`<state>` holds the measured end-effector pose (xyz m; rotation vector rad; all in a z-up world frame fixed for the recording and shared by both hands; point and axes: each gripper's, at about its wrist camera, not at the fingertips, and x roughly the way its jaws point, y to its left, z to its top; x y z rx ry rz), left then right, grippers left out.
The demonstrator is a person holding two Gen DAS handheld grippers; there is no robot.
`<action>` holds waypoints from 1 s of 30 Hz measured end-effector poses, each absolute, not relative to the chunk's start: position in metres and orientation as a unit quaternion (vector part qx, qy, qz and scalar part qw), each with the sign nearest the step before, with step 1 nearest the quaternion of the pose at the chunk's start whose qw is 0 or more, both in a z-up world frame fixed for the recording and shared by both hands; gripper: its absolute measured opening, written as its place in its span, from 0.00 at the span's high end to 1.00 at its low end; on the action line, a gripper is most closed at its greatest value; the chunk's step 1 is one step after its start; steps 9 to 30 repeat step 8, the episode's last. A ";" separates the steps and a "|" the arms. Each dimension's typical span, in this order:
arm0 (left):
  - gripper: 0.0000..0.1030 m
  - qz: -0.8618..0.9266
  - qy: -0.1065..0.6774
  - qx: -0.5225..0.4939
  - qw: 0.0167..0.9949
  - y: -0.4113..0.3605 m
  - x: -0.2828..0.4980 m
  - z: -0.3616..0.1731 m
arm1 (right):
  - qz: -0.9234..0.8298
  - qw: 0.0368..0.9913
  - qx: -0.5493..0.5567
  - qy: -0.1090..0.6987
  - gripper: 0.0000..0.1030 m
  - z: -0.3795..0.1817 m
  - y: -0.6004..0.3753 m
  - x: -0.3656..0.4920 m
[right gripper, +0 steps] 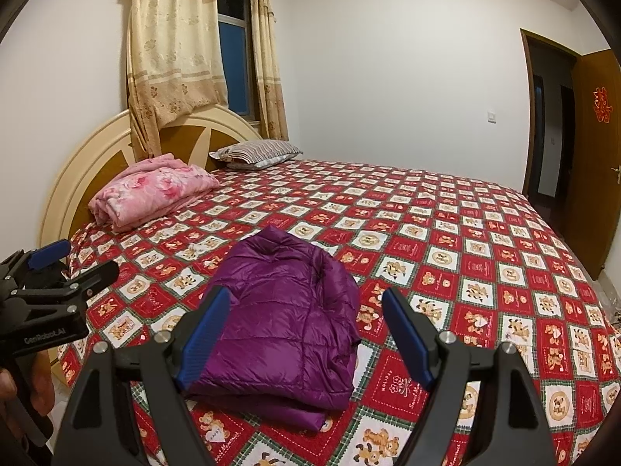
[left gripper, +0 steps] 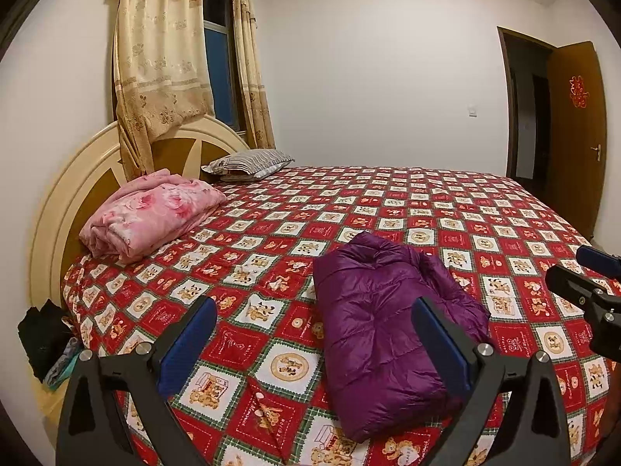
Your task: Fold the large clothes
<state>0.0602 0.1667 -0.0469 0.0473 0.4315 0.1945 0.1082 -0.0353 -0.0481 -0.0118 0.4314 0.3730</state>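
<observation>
Left of the folded purple quilted down jacket [left gripper: 384,334] hung the left gripper [left gripper: 314,334], jaws spread wide, holding nothing. That jacket lay near the front edge of the red teddy-bear patchwork bedspread [left gripper: 446,209]. Right of it, the right gripper [right gripper: 306,334] was likewise wide open and empty. Slick, puffy fabric might spring apart if nudged, undoing the fold.

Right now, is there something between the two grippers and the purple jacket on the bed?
Nothing visible. The folded purple jacket lies on the bedspread directly ahead of the open right gripper and the open left gripper. The pink blanket and the pillow lie far off, near the headboard.
</observation>
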 end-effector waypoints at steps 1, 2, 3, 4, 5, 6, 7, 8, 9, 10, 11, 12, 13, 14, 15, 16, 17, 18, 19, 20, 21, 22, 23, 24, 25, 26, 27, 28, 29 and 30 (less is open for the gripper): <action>0.02 0.098 0.214 0.023 0.972 0.167 0.060 -0.047 | 0.184 0.960 -0.006 0.213 0.20 -0.048 -0.035 0.108; 0.02 0.098 0.214 0.022 0.972 0.168 0.060 -0.048 | 0.183 0.960 -0.006 0.213 0.20 -0.048 -0.035 0.108; 0.02 0.095 0.214 0.019 0.972 0.169 0.060 -0.048 | 0.183 0.960 -0.006 0.213 0.20 -0.048 -0.035 0.108; 0.02 0.092 0.211 0.016 0.973 0.170 0.059 -0.049 | 0.185 0.959 -0.007 0.214 0.20 -0.048 -0.035 0.108; 0.02 0.093 0.210 0.017 0.973 0.170 0.060 -0.050 | 0.184 0.959 -0.007 0.214 0.20 -0.048 -0.034 0.108; 0.02 0.093 0.209 0.018 0.973 0.170 0.059 -0.050 | 0.184 0.959 -0.007 0.214 0.20 -0.048 -0.034 0.108; 0.02 0.093 0.210 0.019 0.973 0.170 0.060 -0.051 | 0.184 0.959 -0.007 0.214 0.20 -0.048 -0.034 0.108; 0.02 0.093 0.210 0.018 0.973 0.169 0.060 -0.051 | 0.184 0.959 -0.007 0.214 0.20 -0.048 -0.034 0.109; 0.02 0.093 0.210 0.018 0.973 0.169 0.060 -0.051 | 0.184 0.959 -0.007 0.214 0.20 -0.048 -0.034 0.109; 0.02 0.093 0.210 0.018 0.973 0.169 0.060 -0.051 | 0.184 0.959 -0.007 0.214 0.20 -0.048 -0.034 0.109; 0.02 0.093 0.210 0.018 0.973 0.169 0.060 -0.051 | 0.184 0.959 -0.007 0.214 0.20 -0.048 -0.034 0.109; 0.02 0.093 0.210 0.018 0.973 0.169 0.060 -0.051 | 0.184 0.959 -0.007 0.214 0.20 -0.048 -0.034 0.109; 0.02 0.093 0.210 0.018 0.973 0.169 0.060 -0.051 | 0.184 0.959 -0.007 0.214 0.20 -0.048 -0.034 0.109; 0.02 0.093 0.210 0.018 0.973 0.169 0.060 -0.051 | 0.184 0.959 -0.007 0.214 0.20 -0.048 -0.034 0.109; 0.02 0.093 0.210 0.018 0.973 0.169 0.060 -0.051 | 0.184 0.959 -0.007 0.214 0.20 -0.048 -0.034 0.109; 0.02 0.093 0.210 0.018 0.973 0.169 0.060 -0.051 | 0.184 0.959 -0.007 0.214 0.20 -0.048 -0.034 0.109; 0.02 0.093 0.210 0.018 0.973 0.169 0.060 -0.051 | 0.184 0.959 -0.007 0.214 0.20 -0.048 -0.034 0.109; 0.02 0.093 0.210 0.018 0.973 0.169 0.060 -0.051 | 0.184 0.959 -0.007 0.214 0.20 -0.048 -0.034 0.109; 0.02 0.093 0.210 0.018 0.973 0.169 0.060 -0.051 | 0.184 0.959 -0.007 0.214 0.20 -0.048 -0.034 0.109; 0.02 0.093 0.210 0.018 0.973 0.169 0.060 -0.051 | 0.184 0.959 -0.007 0.214 0.20 -0.048 -0.034 0.109; 0.02 0.093 0.210 0.018 0.973 0.169 0.060 -0.051 | 0.184 0.959 -0.007 0.214 0.20 -0.048 -0.034 0.109; 0.02 0.093 0.210 0.018 0.973 0.169 0.060 -0.051 | 0.184 0.959 -0.007 0.214 0.20 -0.048 -0.034 0.109; 0.02 0.093 0.210 0.018 0.973 0.169 0.060 -0.051 | 0.184 0.959 -0.007 0.214 0.20 -0.048 -0.034 0.109; 0.02 0.093 0.210 0.018 0.973 0.169 0.060 -0.051 | 0.184 0.959 -0.007 0.214 0.20 -0.048 -0.034 0.109; 0.02 0.093 0.210 0.018 0.973 0.169 0.060 -0.051 | 0.184 0.959 -0.007 0.214 0.20 -0.048 -0.034 0.109; 0.02 0.093 0.210 0.018 0.973 0.169 0.060 -0.051 | 0.184 0.959 -0.007 0.214 0.20 -0.048 -0.034 0.109; 0.02 0.093 0.210 0.018 0.973 0.169 0.060 -0.051 | 0.184 0.959 -0.007 0.214 0.20 -0.048 -0.034 0.109; 0.02 0.093 0.210 0.018 0.973 0.169 0.060 -0.051 | 0.184 0.959 -0.007 0.214 0.20 -0.048 -0.034 0.109; 0.02 0.093 0.210 0.018 0.973 0.169 0.060 -0.051 | 0.184 0.959 -0.007 0.214 0.20 -0.048 -0.034 0.109; 0.02 0.093 0.210 0.018 0.973 0.169 0.060 -0.051 | 0.184 0.959 -0.007 0.214 0.20 -0.048 -0.034 0.109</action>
